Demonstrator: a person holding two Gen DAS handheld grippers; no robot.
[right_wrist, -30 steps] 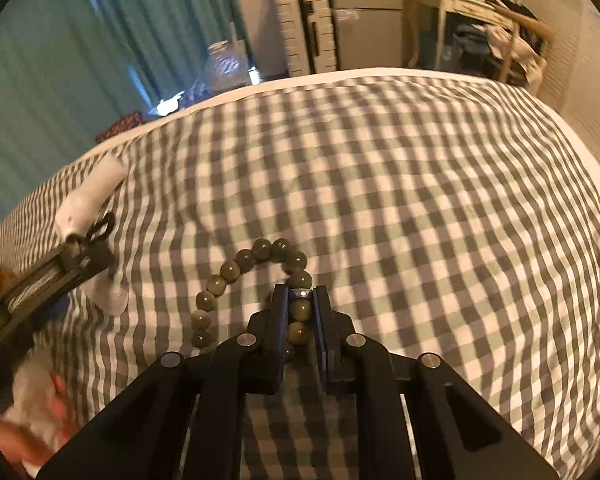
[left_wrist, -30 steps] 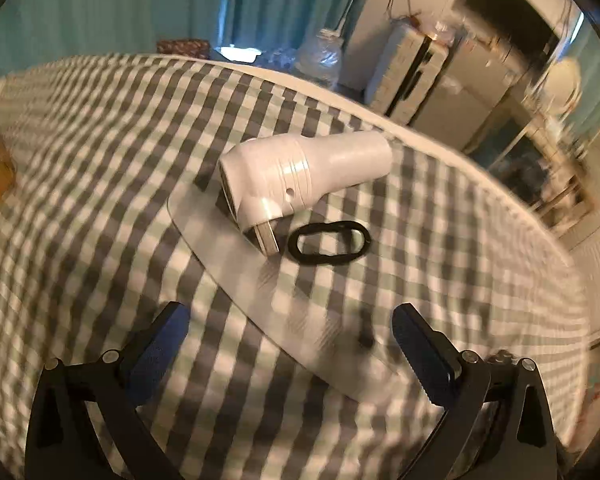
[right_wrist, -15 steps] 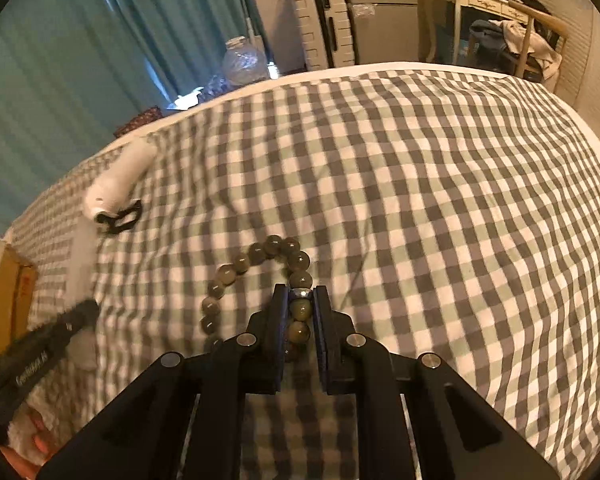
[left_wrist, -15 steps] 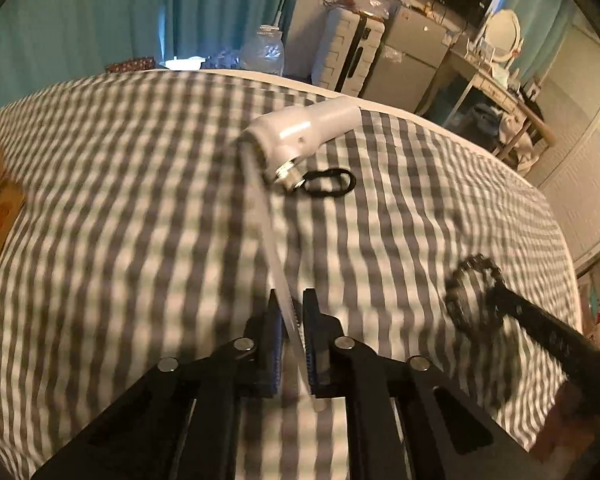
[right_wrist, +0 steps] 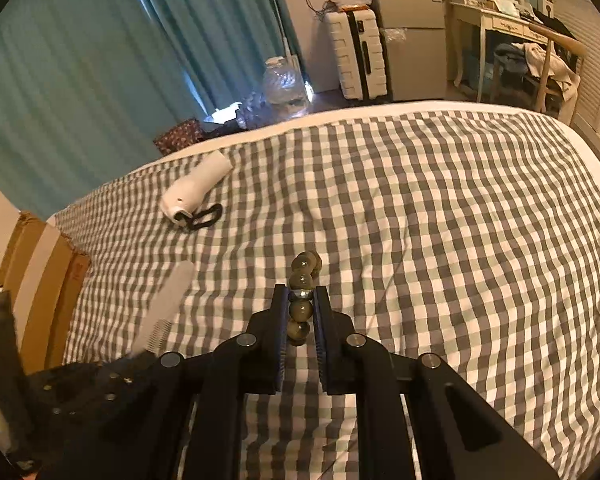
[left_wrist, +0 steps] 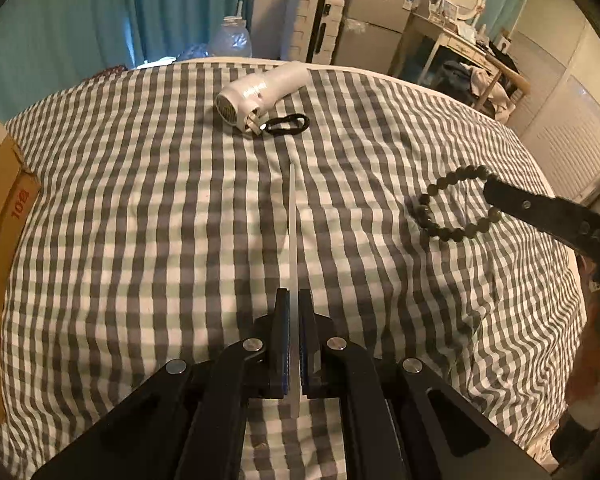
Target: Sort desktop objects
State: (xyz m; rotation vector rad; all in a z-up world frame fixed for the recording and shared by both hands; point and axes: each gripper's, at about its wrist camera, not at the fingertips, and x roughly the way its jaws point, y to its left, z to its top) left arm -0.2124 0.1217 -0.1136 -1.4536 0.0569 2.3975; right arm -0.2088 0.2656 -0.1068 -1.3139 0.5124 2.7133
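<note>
Bed, checked cover, carrying all items. Dryer near far edge, lying flat: rigid, likely heaviest, best taken round the barrel; long axis slanting toward far edge, grille facing near-left. Comb, thin, stiff, light, clamped at one end in left gripper, clear of the cover, pointing toward far edge. Bracelet, loose, smooth beads, probably slippery, pinched between jaws of right gripper, hanging toward right edge.

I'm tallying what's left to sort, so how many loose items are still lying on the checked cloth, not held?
2: the white dryer and the black loop beside it, far side. More may be out of view.
</note>
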